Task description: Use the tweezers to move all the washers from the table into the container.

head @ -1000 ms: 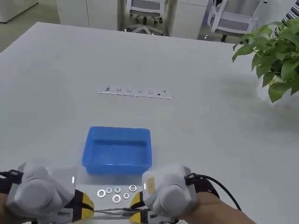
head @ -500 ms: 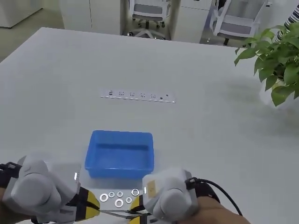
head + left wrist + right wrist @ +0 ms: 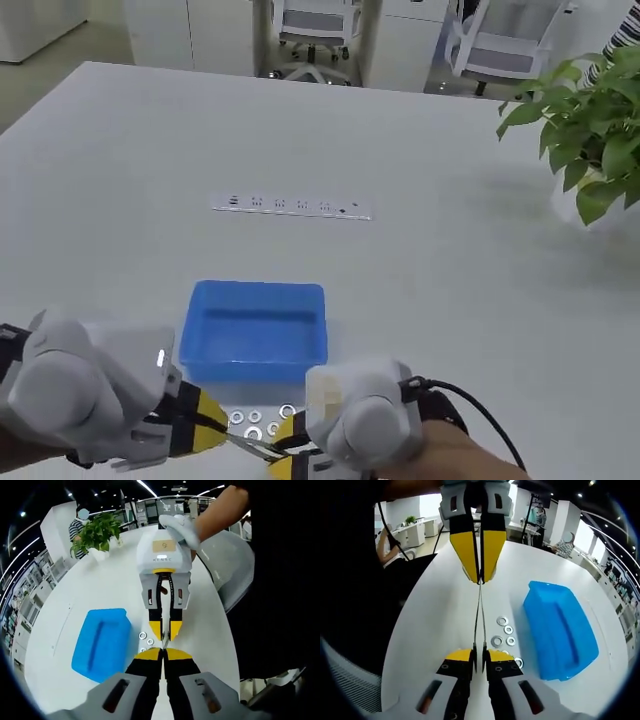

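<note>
Thin metal tweezers (image 3: 479, 620) span between both grippers over the table's near edge. My left gripper (image 3: 163, 652) is shut on one end, and my right gripper (image 3: 480, 657) is shut on the other. The two face each other tip to tip, left gripper (image 3: 215, 430) and right gripper (image 3: 285, 455). Several silver washers (image 3: 254, 417) lie loose on the table just beyond the tweezers, washers (image 3: 502, 630) beside them. Behind the washers stands the blue container (image 3: 258, 291), blue container (image 3: 560, 630), with nothing visible inside.
A white power strip (image 3: 290, 206) lies mid-table beyond the container. A potted plant (image 3: 590, 110) stands at the far right. Office chairs (image 3: 310, 25) sit past the table's far edge. A person's arm is behind the right gripper.
My left gripper has risen and shifted right, closer to the right gripper. The tweezers now slant instead of lying level. The head view has shifted slightly.
</note>
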`<state>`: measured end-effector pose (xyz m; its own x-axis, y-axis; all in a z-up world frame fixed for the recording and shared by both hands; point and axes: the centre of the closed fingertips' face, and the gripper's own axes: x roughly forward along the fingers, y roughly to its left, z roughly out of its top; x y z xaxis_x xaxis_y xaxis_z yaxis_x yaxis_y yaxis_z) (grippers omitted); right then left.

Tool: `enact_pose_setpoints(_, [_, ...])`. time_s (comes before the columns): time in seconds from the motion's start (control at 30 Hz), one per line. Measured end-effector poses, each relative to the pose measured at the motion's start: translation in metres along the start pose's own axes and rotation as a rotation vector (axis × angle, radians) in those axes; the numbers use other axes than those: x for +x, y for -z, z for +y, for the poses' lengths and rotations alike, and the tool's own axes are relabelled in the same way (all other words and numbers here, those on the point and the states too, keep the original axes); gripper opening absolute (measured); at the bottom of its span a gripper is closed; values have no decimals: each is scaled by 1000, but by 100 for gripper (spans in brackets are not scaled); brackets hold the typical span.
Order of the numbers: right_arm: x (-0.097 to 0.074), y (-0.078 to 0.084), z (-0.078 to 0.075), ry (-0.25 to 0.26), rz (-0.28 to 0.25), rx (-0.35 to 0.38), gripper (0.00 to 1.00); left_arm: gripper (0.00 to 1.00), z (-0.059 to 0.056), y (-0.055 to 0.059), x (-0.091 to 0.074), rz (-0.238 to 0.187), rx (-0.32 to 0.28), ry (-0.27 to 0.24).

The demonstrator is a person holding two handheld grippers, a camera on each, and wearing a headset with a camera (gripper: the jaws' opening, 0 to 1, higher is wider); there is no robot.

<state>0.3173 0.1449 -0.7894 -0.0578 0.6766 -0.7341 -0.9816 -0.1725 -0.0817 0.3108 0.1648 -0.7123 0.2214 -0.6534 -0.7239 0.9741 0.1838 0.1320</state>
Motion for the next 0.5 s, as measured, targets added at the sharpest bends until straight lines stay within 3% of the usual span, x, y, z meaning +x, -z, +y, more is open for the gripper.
enact_pose_setpoints(0.5, [1, -13, 3, 5, -45, 13, 12, 5, -3, -24, -4, -71, 6, 15])
